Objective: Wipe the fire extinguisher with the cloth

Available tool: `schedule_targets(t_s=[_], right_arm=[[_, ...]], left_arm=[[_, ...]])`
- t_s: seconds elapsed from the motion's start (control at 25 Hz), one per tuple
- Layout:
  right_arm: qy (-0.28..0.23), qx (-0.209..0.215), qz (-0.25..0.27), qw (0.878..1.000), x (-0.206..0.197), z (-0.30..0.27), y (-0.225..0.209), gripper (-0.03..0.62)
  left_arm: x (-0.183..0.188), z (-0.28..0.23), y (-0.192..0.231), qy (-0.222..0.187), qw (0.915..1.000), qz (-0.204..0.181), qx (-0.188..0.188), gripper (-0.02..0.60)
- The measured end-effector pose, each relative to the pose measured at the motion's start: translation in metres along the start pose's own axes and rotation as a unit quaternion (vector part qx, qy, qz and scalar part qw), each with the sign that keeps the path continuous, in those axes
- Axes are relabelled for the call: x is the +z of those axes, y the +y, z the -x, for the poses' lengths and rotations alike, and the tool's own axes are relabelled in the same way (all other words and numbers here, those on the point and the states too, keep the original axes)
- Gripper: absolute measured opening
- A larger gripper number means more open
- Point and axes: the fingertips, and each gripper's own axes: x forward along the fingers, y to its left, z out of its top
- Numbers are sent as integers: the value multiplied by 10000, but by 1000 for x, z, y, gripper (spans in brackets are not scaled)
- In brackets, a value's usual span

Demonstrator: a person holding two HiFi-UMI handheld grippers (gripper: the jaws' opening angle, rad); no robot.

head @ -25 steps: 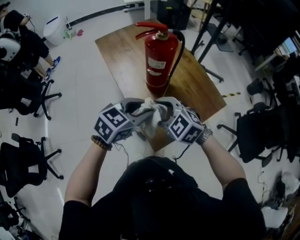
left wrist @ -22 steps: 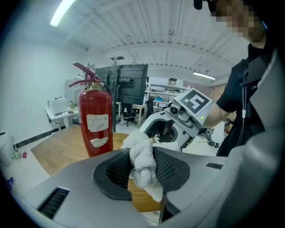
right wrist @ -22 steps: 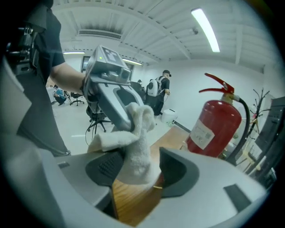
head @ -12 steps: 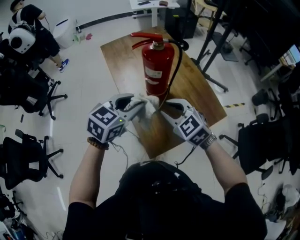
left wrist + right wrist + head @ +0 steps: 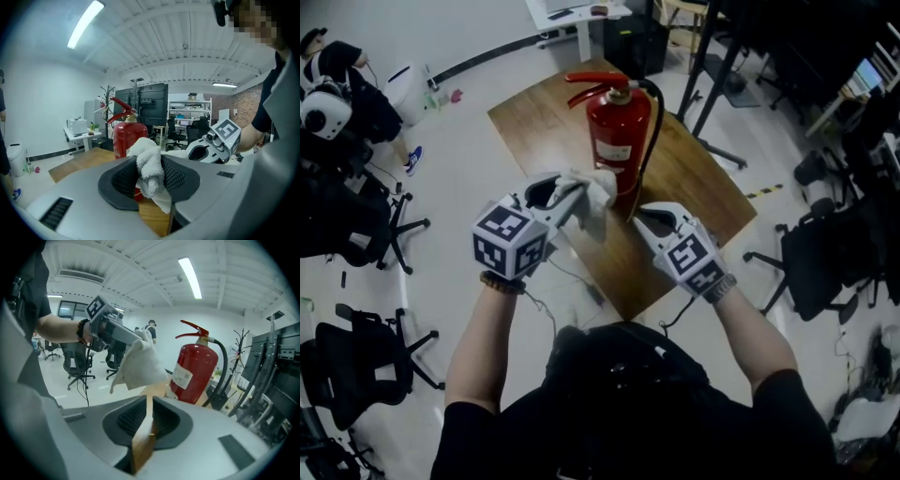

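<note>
Left gripper is up just in front of the fire extinguisher, its jaws clamped on the bunched white cloth, which hangs right against the lower part of the red cylinder. The extinguisher stands upright on the wooden table. Right gripper sits near the extinguisher's base, jaws just closing to a thin slit, nothing between them.

On table: fire extinguisher upright; cloth in left gripper, just before it, above table.
</note>
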Motion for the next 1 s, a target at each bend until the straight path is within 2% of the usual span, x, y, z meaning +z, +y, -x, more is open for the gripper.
schedule_targets(t_s=[0.28, 0.52, 0.72, 1.0], right_arm=[[208, -838, -589, 9945, 20, -21, 18, 54], [364, -1368, -962, 9852, 26, -26, 36, 54], [298, -1461, -1061, 9831, 30, -20, 31, 54], [121, -1253, -814, 9887, 40, -22, 19, 54]], left_arm=[[18, 14, 51, -145, 9978, -282, -575, 117], [29, 14, 78, -258, 9955, -239, -884, 117], [39, 0, 84, -307, 9956, -180, -872, 117], [50, -8, 86, -320, 9977, -73, -598, 118]])
